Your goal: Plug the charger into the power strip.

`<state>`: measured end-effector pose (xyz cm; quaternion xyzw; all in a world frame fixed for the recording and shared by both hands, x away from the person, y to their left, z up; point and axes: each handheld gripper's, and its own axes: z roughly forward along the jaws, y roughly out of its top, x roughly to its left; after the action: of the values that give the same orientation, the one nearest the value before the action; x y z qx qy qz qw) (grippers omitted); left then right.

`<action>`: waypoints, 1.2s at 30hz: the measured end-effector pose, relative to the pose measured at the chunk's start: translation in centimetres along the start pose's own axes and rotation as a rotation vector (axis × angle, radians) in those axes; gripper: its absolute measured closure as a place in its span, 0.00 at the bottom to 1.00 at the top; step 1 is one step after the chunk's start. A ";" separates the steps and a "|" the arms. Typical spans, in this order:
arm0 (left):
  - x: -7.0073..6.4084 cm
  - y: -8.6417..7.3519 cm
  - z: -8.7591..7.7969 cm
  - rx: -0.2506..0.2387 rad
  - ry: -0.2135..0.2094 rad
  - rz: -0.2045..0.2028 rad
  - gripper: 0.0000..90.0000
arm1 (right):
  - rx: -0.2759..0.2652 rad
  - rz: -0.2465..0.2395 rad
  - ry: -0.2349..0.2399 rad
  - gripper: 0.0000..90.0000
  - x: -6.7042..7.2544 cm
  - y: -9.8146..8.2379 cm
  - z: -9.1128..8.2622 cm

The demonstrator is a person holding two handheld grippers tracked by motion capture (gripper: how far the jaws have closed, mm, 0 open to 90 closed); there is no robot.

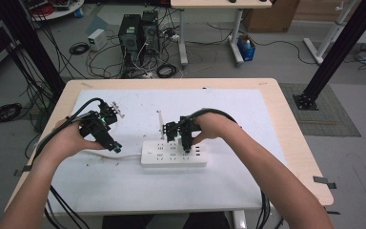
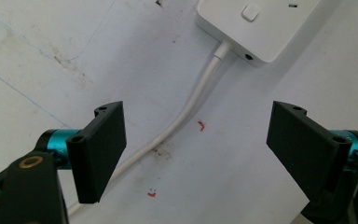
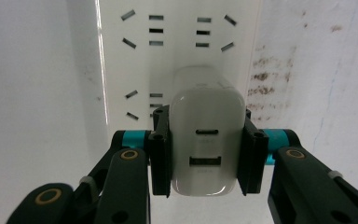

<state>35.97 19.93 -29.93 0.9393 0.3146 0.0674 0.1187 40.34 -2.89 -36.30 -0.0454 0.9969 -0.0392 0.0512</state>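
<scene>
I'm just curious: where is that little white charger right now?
The white charger is clamped between the right gripper's jaws, right over the white power strip at mid-table; whether it is plugged in is unclear.

Bright, even light; sl. soft focus

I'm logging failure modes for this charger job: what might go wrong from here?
The right gripper clamps the charger by its smooth sides, so it might slip or tilt. The left gripper hangs open over the cable, not on the power strip, which may therefore slide or lift.
</scene>
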 end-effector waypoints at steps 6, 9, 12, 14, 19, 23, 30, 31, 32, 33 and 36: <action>0.1 -0.2 -0.4 -0.019 0.002 -0.001 0.22 | -0.052 0.059 0.082 0.60 -0.9 -0.9 0.5; 0.4 -0.3 -0.4 -0.019 0.006 -0.008 0.22 | -0.107 0.149 0.112 0.43 -1.2 -2.4 0.4; 1.1 -0.5 -0.3 -0.001 0.019 -0.028 0.22 | -0.251 0.320 0.117 0.32 -2.1 -5.6 -2.4; 1.5 -0.7 -0.4 -0.008 0.017 -0.041 0.22 | -0.300 0.438 0.098 0.27 -2.5 -8.3 -4.3; 2.3 -0.6 -0.7 -0.006 0.026 -0.061 0.22 | -0.330 0.803 0.105 0.25 -2.8 -15.6 -7.2; 2.8 -0.5 -1.0 -0.015 0.033 -0.080 0.22 | -0.239 0.959 0.026 0.25 -2.3 -20.0 -7.8; 3.2 0.1 -1.4 -0.005 0.037 -0.084 0.22 | -0.191 1.111 0.026 0.25 -1.4 -23.8 -8.3; 3.1 0.3 -1.5 -0.007 0.040 -0.087 0.22 | -0.187 1.130 0.032 0.25 -1.3 -24.2 -8.3; 3.1 0.4 -1.6 -0.003 0.037 -0.084 0.22 | -0.179 1.148 0.036 0.25 -1.3 -24.4 -8.3; 3.0 0.5 -1.7 -0.007 0.037 -0.087 0.22 | -0.172 1.159 0.039 0.25 -1.2 -24.6 -8.3; 2.9 0.8 -1.9 -0.005 0.040 -0.072 0.22 | -0.163 1.159 0.034 0.25 -0.9 -24.9 -8.6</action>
<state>38.31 21.42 -27.78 0.9255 0.3506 0.0825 0.1170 42.51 -26.91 -25.61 0.5043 0.8594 0.0714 0.0444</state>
